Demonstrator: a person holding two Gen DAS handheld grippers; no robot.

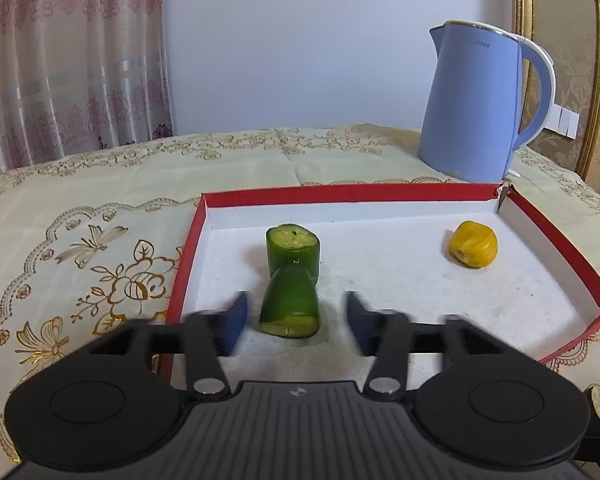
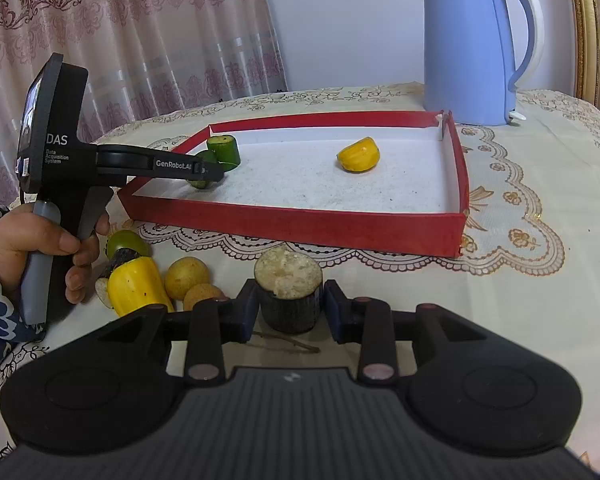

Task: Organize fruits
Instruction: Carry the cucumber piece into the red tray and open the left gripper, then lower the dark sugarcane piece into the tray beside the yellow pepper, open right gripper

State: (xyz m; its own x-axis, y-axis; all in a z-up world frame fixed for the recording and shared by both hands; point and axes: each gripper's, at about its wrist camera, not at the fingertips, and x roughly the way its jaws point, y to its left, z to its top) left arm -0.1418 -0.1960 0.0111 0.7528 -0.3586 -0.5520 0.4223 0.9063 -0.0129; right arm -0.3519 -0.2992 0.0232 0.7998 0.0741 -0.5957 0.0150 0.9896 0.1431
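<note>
Nearest the right wrist camera, the right hand-held gripper (image 2: 289, 309) pinches a short dark stump with a pale, fibrous cut top (image 2: 288, 292), its blue pads pressed on the two sides of the dark rind while the piece stands on the bench (image 2: 520, 280) just in front of the red tray (image 2: 300, 226). It looks stiff and fairly heavy for its size, with a rough rind that should not slip; a hold low on the flanks, as here, seems the safe one, since the crumbly top would likely flake. Left of it on the cloth lie the fruits still to sort: a yellow pepper-like piece (image 2: 136, 286), two small tan round fruits (image 2: 187, 279), and a green fruit (image 2: 126, 242) beside the person's hand (image 2: 36, 246). Farther off, the left hand-held gripper (image 1: 294, 322) has its fingers spread, with a green cut piece (image 1: 290, 304) lying between them, clear of both pads; no earlier view tells more. That piece looks smooth and waxy, firm but prone to roll, so its rounded sides call for a square grip. Inside the white-floored tray there are three things: that green piece near the left wall, a second green cut chunk (image 1: 293, 250) standing upright and touching it just behind, and a yellow fruit (image 1: 473, 244) well apart toward the far right corner. A blue kettle (image 1: 476, 108) stands beyond the tray.
</note>
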